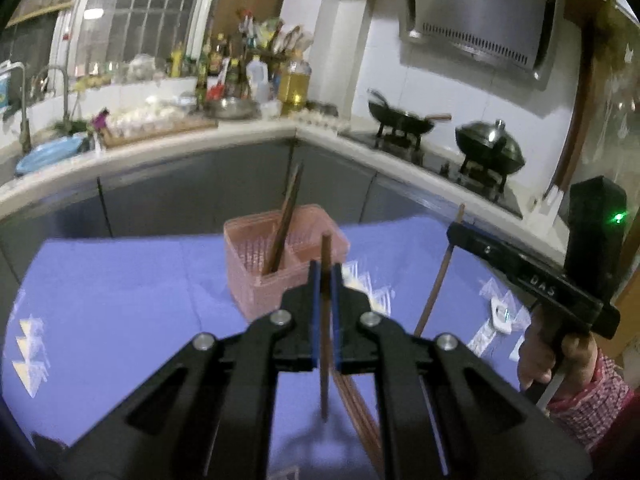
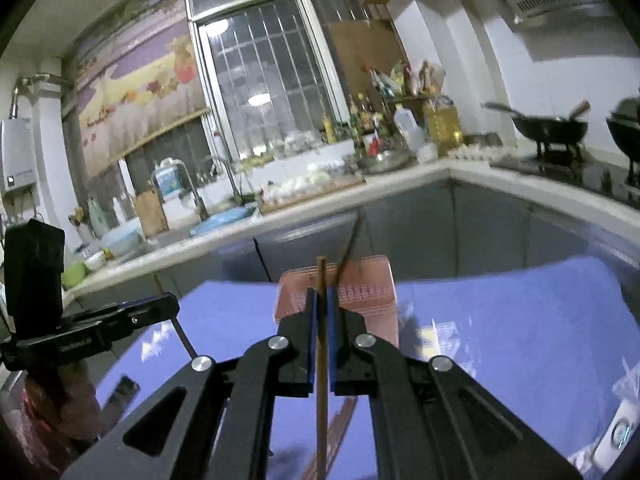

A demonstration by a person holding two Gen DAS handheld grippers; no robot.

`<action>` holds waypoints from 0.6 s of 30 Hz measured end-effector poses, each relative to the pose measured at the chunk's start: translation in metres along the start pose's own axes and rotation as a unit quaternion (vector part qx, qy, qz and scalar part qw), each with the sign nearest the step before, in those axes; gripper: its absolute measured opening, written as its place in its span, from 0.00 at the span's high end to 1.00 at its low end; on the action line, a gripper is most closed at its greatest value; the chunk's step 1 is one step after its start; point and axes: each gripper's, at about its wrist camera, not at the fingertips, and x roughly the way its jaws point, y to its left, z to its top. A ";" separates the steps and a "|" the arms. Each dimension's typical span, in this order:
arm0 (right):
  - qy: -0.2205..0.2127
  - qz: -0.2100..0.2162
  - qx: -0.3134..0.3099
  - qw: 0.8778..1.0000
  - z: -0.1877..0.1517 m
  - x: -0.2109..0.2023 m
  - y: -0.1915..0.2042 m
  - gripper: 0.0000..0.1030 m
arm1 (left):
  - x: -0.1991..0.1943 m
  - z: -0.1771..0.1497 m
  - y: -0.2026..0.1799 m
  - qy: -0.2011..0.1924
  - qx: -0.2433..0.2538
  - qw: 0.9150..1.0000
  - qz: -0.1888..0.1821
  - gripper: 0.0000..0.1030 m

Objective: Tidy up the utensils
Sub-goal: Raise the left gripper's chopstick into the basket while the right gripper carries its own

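Chopsticks partly sorted: two stand in pink basket (image 1: pixel 280 256) on the blue cloth. Left gripper (image 1: pixel 326 276) clenched on dark chopstick (image 1: pixel 325 344); right gripper (image 2: pixel 321 304) clenched on light chopstick (image 2: pixel 321 392). Loose chopsticks (image 1: pixel 360 412) lie below, not yet binned.

Both grippers are matte black, each with two angled arms joined by round silver screws and ending in flat blue pads (image 1: pixel 315 312). The right gripper (image 1: pixel 460 228) carries raised letters along its bar and a tall black block with a green light. The right hand (image 1: pixel 560 360) shows bare skin above a red-and-white checked sleeve (image 1: pixel 592 408).
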 end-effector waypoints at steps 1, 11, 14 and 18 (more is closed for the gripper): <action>-0.006 0.003 -0.002 1.000 0.009 0.000 0.003 0.95 | -0.003 0.015 0.000 -0.013 0.001 1.000 -0.001 0.96; -0.086 0.002 -0.019 0.996 0.120 0.058 0.024 0.95 | 0.008 0.133 0.015 -0.112 0.001 0.991 0.072 0.96; -0.074 0.000 -0.016 0.997 0.120 0.088 0.019 0.95 | 0.035 0.137 0.027 -0.097 -0.001 0.991 0.093 0.96; -0.051 -0.001 -0.012 0.999 0.105 0.118 0.010 0.95 | 0.063 0.125 0.042 -0.071 -0.005 0.993 0.098 0.96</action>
